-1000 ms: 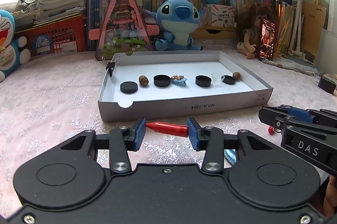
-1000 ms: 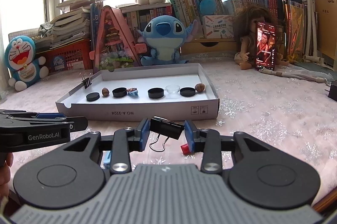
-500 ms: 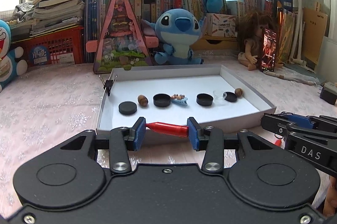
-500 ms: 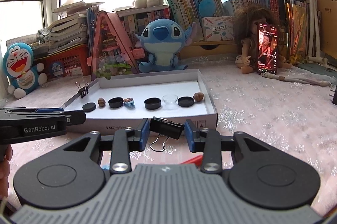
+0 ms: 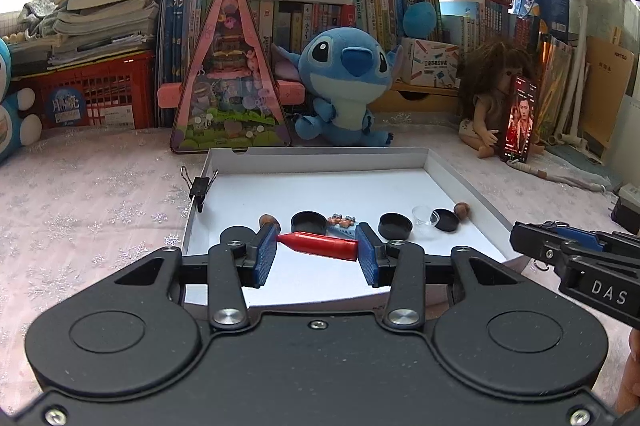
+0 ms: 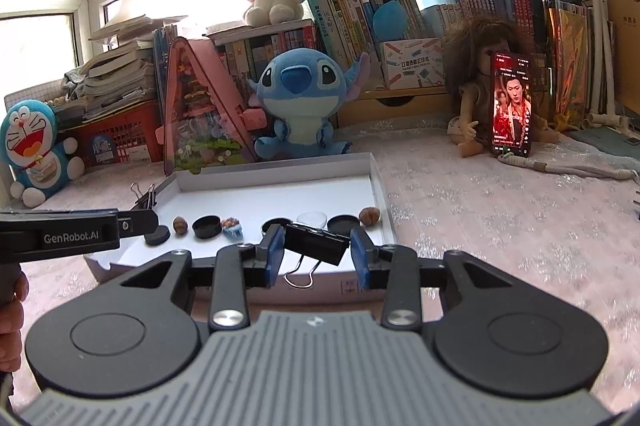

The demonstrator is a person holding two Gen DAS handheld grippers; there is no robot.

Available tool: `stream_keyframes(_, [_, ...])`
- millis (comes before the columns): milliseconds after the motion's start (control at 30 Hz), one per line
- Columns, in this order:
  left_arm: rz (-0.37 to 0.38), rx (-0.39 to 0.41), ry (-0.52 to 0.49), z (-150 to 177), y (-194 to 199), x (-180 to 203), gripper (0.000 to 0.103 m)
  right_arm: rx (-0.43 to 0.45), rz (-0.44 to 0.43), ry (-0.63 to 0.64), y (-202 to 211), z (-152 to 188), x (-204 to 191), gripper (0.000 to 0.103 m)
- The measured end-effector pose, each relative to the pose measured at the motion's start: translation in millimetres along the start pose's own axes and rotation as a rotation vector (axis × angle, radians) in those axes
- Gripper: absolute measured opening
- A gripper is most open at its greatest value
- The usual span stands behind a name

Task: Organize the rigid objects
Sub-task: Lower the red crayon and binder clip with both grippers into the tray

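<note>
The left claw (image 5: 317,253) is clamped on a red crayon (image 5: 318,245), which lies crosswise between the blue pads (image 5: 265,254), its pointed tip toward nine o'clock. The right claw (image 6: 317,253) is clamped on a black binder clip (image 6: 315,242), whose wire handles hang down toward six o'clock. Both claws hover over the near edge of a shallow white box (image 5: 442,165) that sits on a desk (image 5: 92,193) covered in a pale pink snowflake cloth.

Inside the box a row of small things runs from nine to three o'clock in the right wrist view: a flat black disc (image 6: 157,237), a brown nut (image 6: 180,225), a black cap (image 6: 207,226), a small blue and orange trinket (image 6: 232,227), another black cap (image 6: 276,224) partly hidden by the claw, a clear cup (image 6: 312,217), a third black cap (image 6: 343,223), and a second nut (image 6: 369,216). A second binder clip (image 5: 199,186) is clipped on the box's wall at nine o'clock.

Beyond the box, at twelve o'clock, sits a blue plush toy (image 5: 344,85), with a pink triangular toy house (image 5: 229,81) just beside it at its nine o'clock. A doll (image 6: 472,93) with a phone (image 6: 513,105) leaning upright against it sits toward two o'clock.
</note>
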State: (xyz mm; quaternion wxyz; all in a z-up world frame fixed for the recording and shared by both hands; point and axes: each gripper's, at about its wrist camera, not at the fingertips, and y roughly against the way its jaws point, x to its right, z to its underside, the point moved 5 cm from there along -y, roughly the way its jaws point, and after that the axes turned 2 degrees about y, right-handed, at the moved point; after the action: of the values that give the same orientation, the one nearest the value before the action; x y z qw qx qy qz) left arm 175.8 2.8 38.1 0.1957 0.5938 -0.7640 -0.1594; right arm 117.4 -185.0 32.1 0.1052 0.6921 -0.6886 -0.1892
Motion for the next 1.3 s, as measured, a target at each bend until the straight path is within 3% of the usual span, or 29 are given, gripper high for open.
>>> stream_keyframes(633, [0.01,-0.074,0.096,-27,-38,-25,0.04,-0.088,-0.084,-0.101,-36,-33,22,0.041])
stream_keyframes(833, [0.027,-0.127,0.145,-32,-52,-34,0.04,-0.163,-0.118,-0.144,-54,-32,25,0.041])
stream_keyframes(1300, [-0.001,-0.175,0.117,-11,-63,-32,0.04,-0.203,-0.052,-0.058,-75,-13,19,0.042])
